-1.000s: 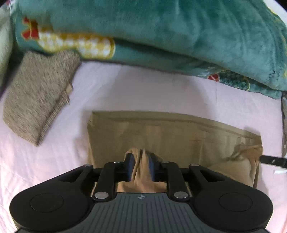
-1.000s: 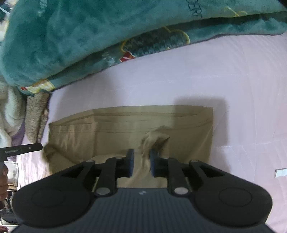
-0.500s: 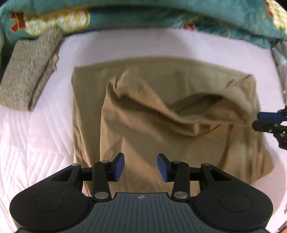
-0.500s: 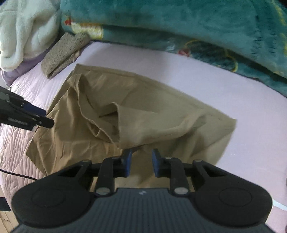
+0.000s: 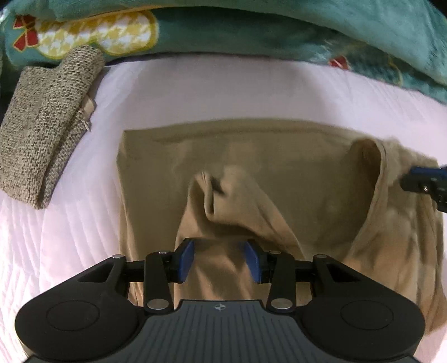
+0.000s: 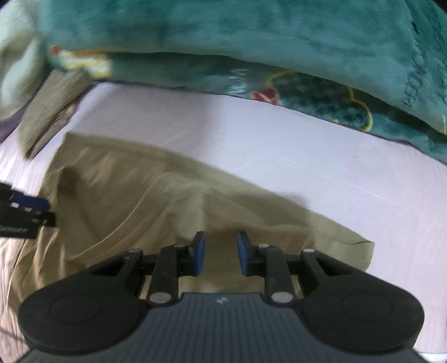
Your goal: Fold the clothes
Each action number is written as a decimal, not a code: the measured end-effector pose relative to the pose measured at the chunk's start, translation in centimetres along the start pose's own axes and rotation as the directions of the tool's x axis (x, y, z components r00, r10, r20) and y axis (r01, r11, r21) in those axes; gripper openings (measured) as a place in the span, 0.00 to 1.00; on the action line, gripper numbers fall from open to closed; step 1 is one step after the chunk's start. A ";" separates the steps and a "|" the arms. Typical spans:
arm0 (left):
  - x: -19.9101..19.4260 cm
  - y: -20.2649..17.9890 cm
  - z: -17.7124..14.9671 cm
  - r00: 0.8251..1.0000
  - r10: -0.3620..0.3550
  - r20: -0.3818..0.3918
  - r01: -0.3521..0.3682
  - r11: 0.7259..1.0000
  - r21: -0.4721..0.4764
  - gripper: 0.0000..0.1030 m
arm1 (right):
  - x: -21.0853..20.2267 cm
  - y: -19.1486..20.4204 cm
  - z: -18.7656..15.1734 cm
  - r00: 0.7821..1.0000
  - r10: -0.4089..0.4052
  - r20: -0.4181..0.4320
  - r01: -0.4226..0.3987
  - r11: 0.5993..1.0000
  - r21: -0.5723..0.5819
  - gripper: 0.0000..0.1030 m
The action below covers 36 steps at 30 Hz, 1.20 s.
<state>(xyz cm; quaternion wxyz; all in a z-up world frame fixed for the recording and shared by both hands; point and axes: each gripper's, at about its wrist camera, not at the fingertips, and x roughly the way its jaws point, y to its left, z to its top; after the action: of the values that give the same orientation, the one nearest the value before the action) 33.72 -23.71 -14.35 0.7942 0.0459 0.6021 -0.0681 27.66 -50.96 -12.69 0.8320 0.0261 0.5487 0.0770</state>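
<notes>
A tan garment point(image 5: 279, 178) lies on the pale pink quilted bed point(image 5: 195, 89), folded over itself with a loose raised ridge in the middle. My left gripper point(image 5: 219, 259) is open just above its near part, with cloth lying between the fingers but not pinched. My right gripper point(image 6: 220, 255) is open over the garment point(image 6: 145, 195) near its right end. Each gripper's tip shows at the edge of the other's view: the right one point(image 5: 421, 181), the left one point(image 6: 28, 212).
A teal plush blanket point(image 5: 251, 25) is piled along the far side of the bed, also in the right wrist view point(image 6: 251, 42). A folded grey knit piece point(image 5: 42, 125) lies at the far left. A pale fleece point(image 6: 16, 61) is bunched beyond it.
Both grippers let go of the tan cloth they held pinched a second ago and opened. The garment dropped into a looser fold, and both grippers have come back down close over it.
</notes>
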 end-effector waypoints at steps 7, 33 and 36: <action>-1.6 1.8 1.1 0.995 0.052 0.085 -0.043 0.994 -0.101 0.42 | -3.3 -0.3 -1.1 0.997 0.013 0.071 -0.014 1.000 0.020 0.25; -6.5 0.4 -1.0 0.958 -0.068 0.278 0.065 0.998 0.018 0.42 | -11.1 3.9 -7.6 0.965 0.020 0.260 0.001 0.997 -0.079 0.28; -10.8 -0.2 -4.5 0.923 -0.050 0.381 0.020 0.996 0.084 0.42 | -12.8 5.1 -8.6 0.939 -0.014 0.343 0.069 0.986 -0.149 0.28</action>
<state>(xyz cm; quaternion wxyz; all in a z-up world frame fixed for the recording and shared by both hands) 26.51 -22.65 -5.18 0.8927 0.0523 0.4330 -0.1137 14.35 -48.30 -3.81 0.9153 -0.0392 0.3889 0.0972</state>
